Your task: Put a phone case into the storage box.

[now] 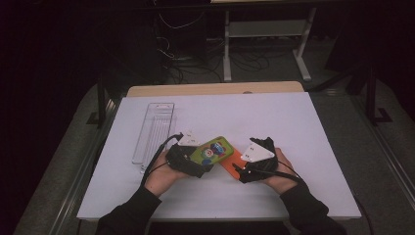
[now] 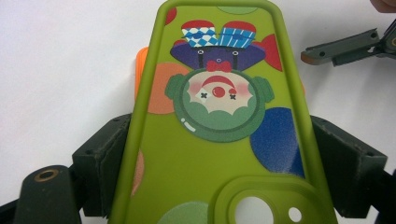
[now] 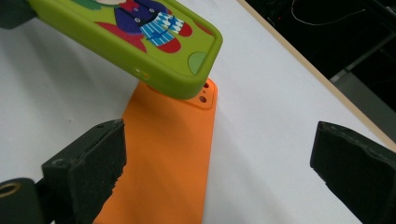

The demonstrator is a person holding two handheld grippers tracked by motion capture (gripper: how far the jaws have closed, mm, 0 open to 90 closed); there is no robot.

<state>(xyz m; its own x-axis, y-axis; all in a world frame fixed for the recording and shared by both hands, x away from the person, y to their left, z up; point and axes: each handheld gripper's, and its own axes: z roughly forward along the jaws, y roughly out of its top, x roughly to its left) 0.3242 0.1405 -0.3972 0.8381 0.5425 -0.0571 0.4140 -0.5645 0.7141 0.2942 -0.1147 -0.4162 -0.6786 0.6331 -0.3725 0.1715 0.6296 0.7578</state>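
High view with both gripper views: fitting a phone case, mid-step. The left claw [image 1: 203,161] is gripping the green rubbery phone case printed with a cartoon clown [image 1: 213,150] across its width near the camera-cutout end, its jaws closed firmly on the two long edges, as the left gripper view shows [image 2: 219,140]. The case is being held tilted above the white tabletop [image 1: 293,122], its long axis running from about 8 o'clock at the claw toward 2 o'clock. Directly beneath its free end is lying the flat orange phone-shaped slab [image 3: 168,158], resting on the tabletop with its camera-hole corner tucked under the green case's end; whether the two are touching cannot be told. The right claw [image 3: 219,168] is standing wide open and holding nothing, its jaws straddling the near end of the orange slab, whose long axis is running straight ahead toward 12 o'clock in the right gripper view. The coming move appears to turn on this alignment: the right claw is the nearer to the slab and would need only to close across its width. A clear plastic tray [image 1: 154,129] is lying at 10 o'clock from the hands, well apart.
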